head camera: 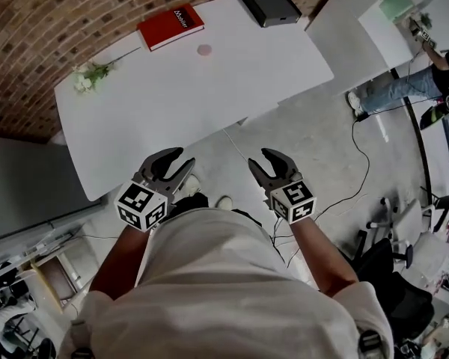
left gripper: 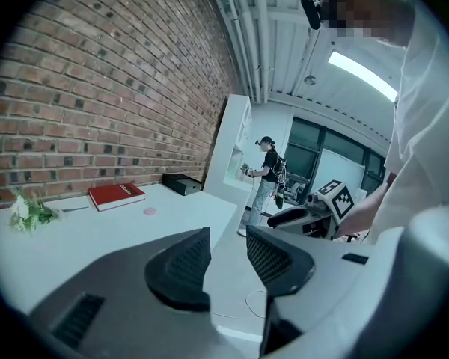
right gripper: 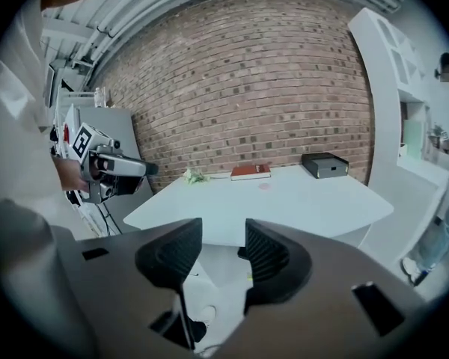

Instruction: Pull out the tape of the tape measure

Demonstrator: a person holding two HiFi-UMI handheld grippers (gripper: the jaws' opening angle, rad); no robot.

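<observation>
The small pink round tape measure (head camera: 203,49) lies on the white table (head camera: 209,96), toward its far side, near the red book (head camera: 170,26) and well apart from you. Your left gripper (head camera: 181,159) and right gripper (head camera: 259,161) hang over open floor short of the table's near edge, jaws apart and empty. Only the head view shows the black chair (head camera: 389,271) by your right arm.

Bright, even indoor light from a ceiling strip lamp (left gripper: 363,73); heavy fisheye bending, dark vignetted corners.
</observation>
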